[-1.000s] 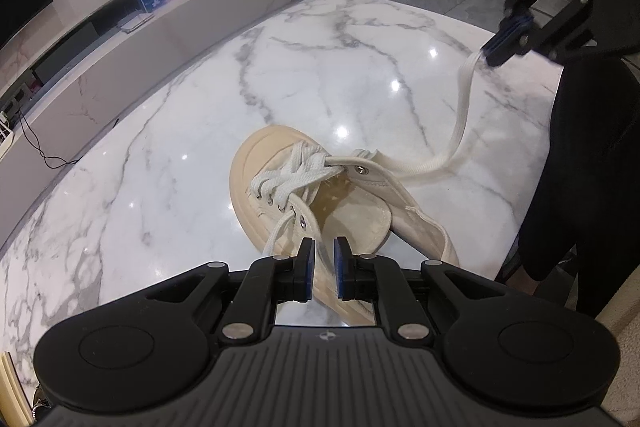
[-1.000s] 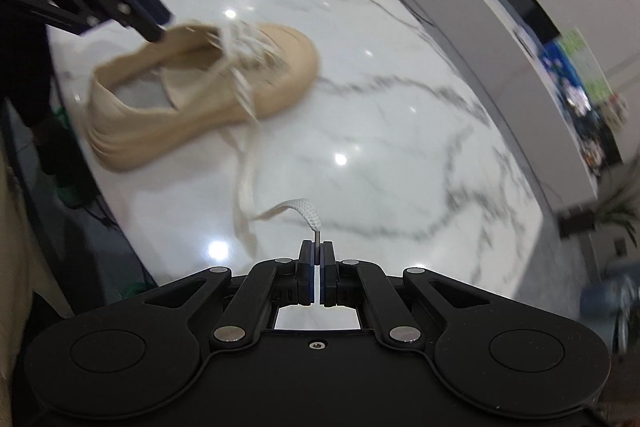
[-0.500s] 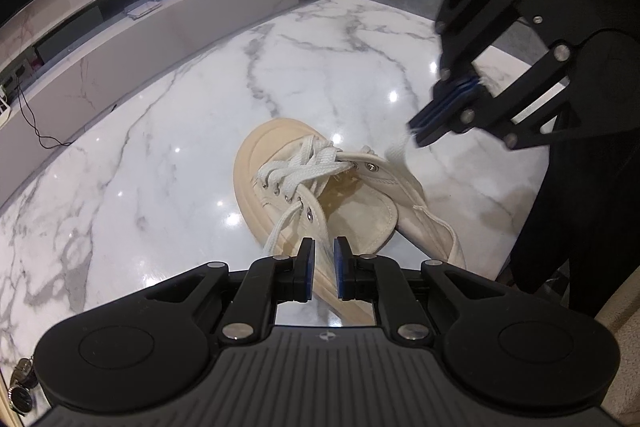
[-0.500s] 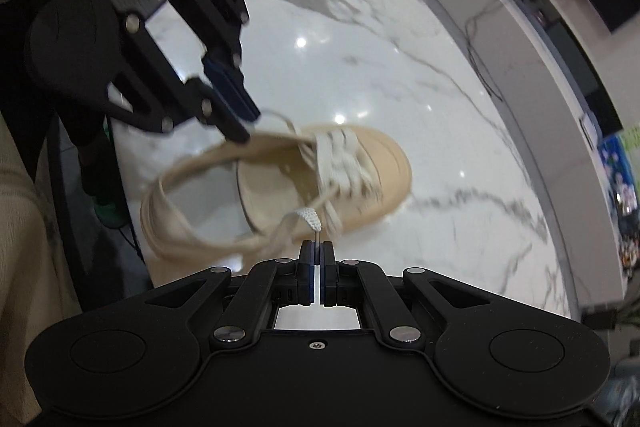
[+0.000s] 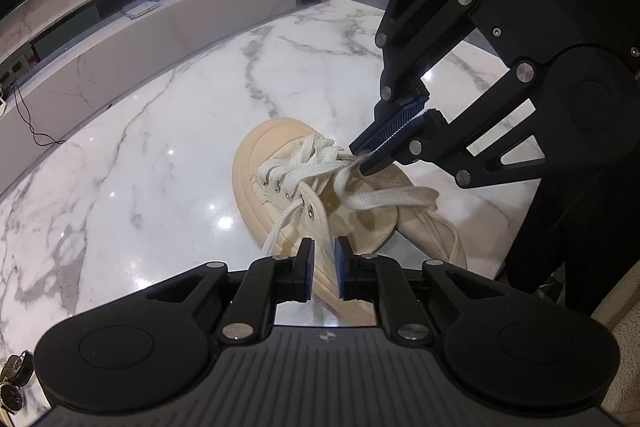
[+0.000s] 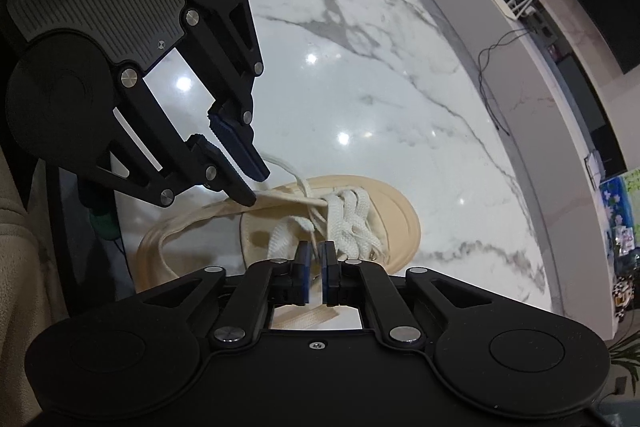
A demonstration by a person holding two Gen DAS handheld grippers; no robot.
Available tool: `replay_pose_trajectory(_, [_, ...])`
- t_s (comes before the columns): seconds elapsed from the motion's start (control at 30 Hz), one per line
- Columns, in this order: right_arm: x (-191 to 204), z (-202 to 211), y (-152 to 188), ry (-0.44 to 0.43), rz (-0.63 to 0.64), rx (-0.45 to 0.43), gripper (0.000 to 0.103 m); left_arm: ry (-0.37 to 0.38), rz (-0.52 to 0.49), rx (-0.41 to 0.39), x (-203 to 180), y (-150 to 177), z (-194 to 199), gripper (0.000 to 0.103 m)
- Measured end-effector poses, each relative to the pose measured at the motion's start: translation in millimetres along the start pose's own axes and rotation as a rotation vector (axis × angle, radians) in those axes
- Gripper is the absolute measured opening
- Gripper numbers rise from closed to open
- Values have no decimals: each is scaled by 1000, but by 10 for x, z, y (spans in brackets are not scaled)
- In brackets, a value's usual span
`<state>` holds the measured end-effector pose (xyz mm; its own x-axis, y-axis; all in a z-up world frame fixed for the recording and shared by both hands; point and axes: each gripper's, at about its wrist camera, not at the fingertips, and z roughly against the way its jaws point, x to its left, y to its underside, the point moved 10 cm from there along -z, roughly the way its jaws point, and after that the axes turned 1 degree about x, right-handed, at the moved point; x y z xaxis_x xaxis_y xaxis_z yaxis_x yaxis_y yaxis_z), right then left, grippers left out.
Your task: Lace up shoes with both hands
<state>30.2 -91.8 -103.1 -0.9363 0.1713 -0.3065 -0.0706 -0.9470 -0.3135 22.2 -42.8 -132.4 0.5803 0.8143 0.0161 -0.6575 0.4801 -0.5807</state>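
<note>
shoe sits on the marble table, toe pointing away from the left gripper, just ahead of and below both tools. right gripper has its tips down at the top eyelets; its jaws are opening with the lace tip between them, pads no longer pressing as far as i can see. left gripper stands slightly parted with a lace strand running through the gap, but i can't tell if the pads bite on it. handling guess: lace is flat, soft and floppy, won't push through an eyelet unless taken right at the stiff tip. shoe looks light and the marble looks slick, so a hard pull will likely drag it; pin the upper near the eyelets with the other tool.
</note>
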Motion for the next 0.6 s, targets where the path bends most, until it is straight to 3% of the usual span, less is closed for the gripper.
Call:
replay_pose_trajectory(0.1, [-29,42,-1,6,-38,-22,20,0,-4,0,-10,-1,3,11])
replay_pose_trajectory(0.6, [-99,-136,-28,-17,-275,-64,20,-13,-25,-9,-58,-103,-6,11])
